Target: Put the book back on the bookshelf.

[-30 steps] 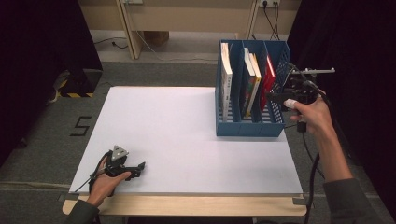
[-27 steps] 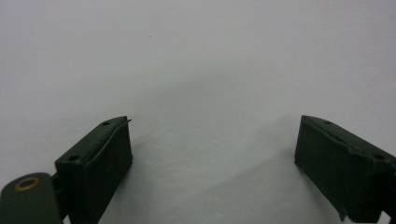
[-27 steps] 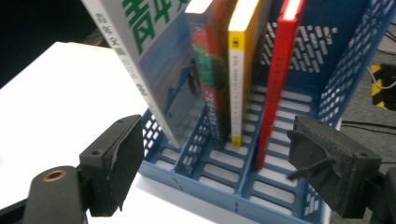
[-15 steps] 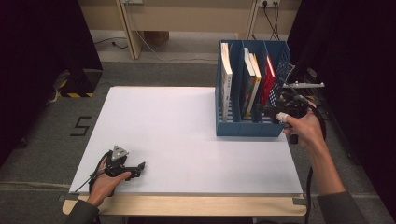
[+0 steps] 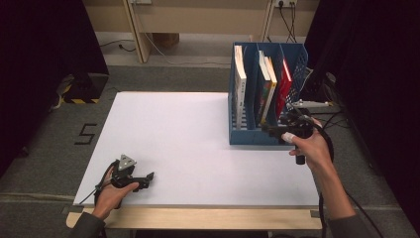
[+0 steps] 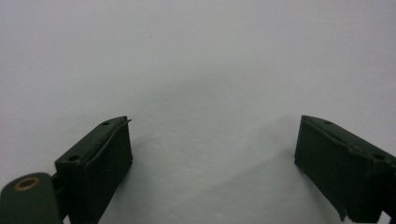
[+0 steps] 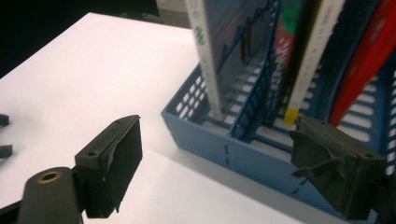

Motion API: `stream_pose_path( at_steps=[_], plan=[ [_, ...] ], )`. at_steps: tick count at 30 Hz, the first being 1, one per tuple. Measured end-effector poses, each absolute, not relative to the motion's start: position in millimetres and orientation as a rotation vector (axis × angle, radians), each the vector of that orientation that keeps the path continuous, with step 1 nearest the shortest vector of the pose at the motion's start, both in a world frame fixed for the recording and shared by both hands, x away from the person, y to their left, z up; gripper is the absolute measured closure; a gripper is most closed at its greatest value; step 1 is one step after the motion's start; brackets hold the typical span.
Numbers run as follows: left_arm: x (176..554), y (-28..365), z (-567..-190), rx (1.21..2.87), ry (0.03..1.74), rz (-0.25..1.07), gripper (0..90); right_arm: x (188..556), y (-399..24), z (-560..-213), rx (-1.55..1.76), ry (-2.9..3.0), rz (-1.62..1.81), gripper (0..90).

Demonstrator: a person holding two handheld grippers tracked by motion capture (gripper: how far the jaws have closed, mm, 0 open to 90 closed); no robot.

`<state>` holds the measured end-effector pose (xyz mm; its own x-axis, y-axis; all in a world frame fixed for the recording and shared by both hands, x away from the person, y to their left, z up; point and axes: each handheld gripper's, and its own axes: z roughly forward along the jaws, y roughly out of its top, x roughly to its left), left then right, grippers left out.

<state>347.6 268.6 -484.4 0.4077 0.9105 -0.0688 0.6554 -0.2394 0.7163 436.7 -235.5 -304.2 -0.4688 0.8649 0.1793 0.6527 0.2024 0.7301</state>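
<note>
While the left gripper (image 5: 148, 176) rests wide open and empty near the desk's (image 5: 198, 139) front left corner, the right gripper (image 5: 270, 130), fingers (image 7: 112, 163) spread and empty, hovers beside the blue file rack (image 5: 247, 136) of books (image 5: 239, 84) at the right edge.

Blue rack (image 5: 247, 135) blocks right gripper (image 5: 275, 131); leftward table (image 5: 188, 134) seemingly open.

Bright, evenly lit table (image 5: 198, 134); dark surroundings; nearby books (image 7: 322, 51) blurred.
</note>
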Motion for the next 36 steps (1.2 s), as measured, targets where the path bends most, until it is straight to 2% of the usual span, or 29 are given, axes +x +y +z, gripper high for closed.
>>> stream_pose_path(
  at_steps=[21, 36],
  plan=[
    [347.4, 268.5, -484.2, 1.989, 1.330, 0.481, 10.1, 407.2, -199.3, -349.0, 1.360, 2.280, 1.185, 17.7],
    [347.5, 268.4, -484.3, 1.986, 1.331, 0.480, 10.1, 389.6, -195.5, -394.1, 1.344, 2.316, 1.157, 18.5]
  ],
)
